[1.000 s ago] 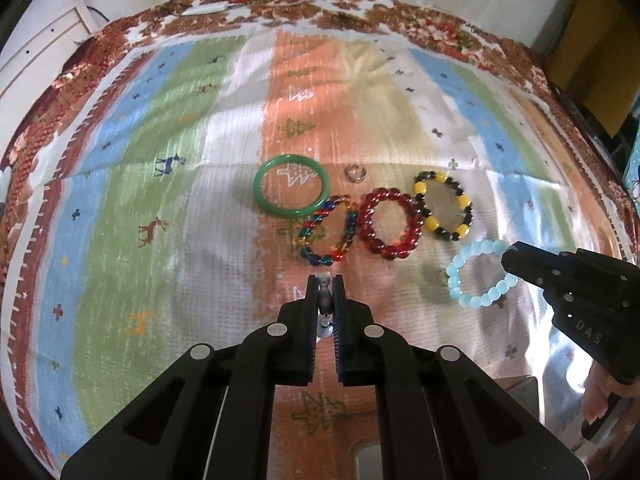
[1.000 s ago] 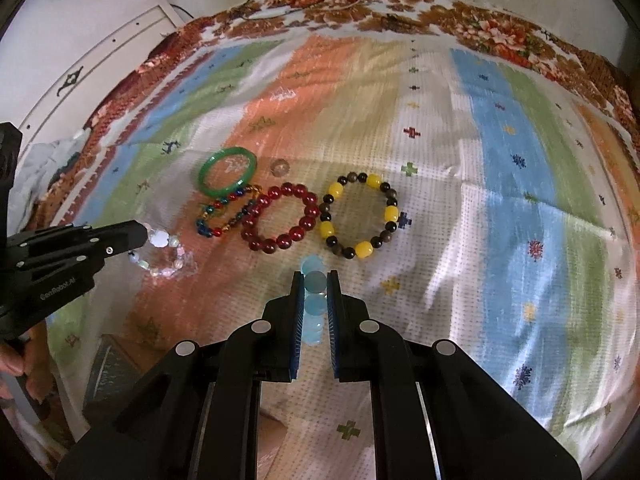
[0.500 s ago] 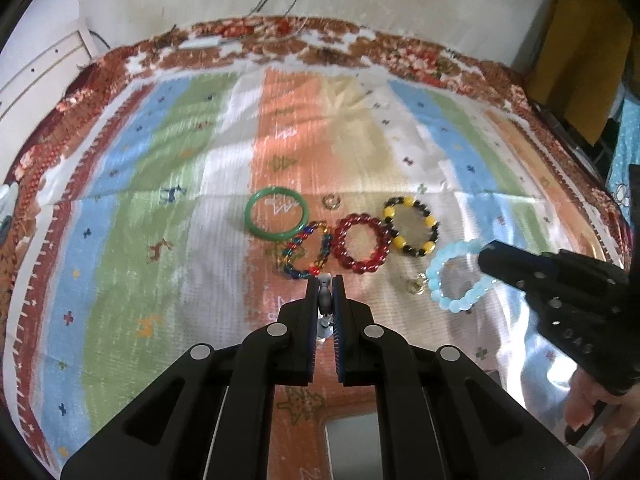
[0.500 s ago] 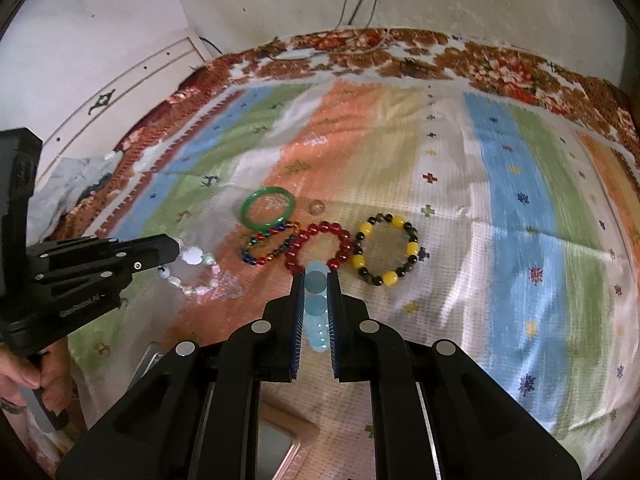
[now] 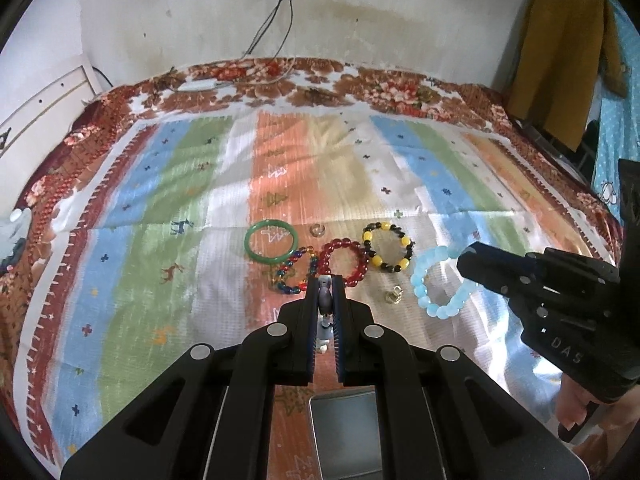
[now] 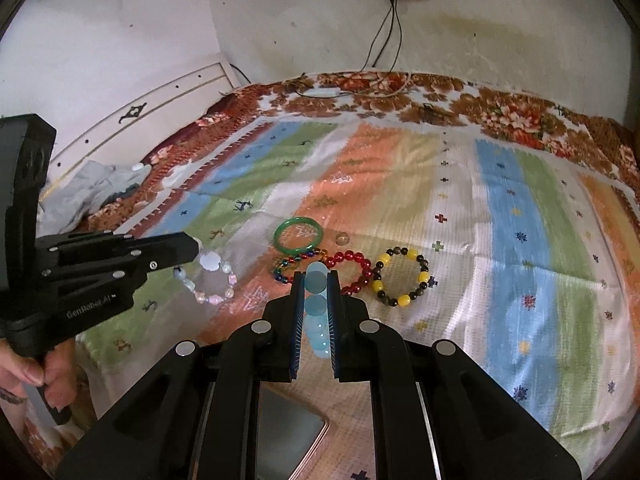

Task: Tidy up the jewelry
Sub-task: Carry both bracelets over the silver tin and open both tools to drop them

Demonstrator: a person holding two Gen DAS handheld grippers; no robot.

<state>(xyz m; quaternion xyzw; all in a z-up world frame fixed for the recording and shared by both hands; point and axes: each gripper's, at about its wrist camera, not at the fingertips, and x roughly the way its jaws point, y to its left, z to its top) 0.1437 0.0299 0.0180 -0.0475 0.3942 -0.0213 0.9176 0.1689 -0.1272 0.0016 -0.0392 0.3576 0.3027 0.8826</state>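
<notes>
Two grippers are each squeezing a bracelet: my left gripper [image 5: 325, 280] is pinching the pink bracelet [image 6: 208, 280], my right gripper [image 6: 315, 278] the blue bracelet [image 5: 438, 280]. Four more are lying at twelve o'clock. I am reading "DAS" and "GenRobot.AI".

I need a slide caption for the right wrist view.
Right gripper holding a pale blue bead bracelet above four bracelets.

On the cloth [image 5: 168, 208], mid-frame, a bangle [image 5: 271, 240], ring [image 5: 317, 230] and three bracelets [image 5: 345, 257] form a row; a tin [image 5: 344, 432] sits at the bottom.
</notes>
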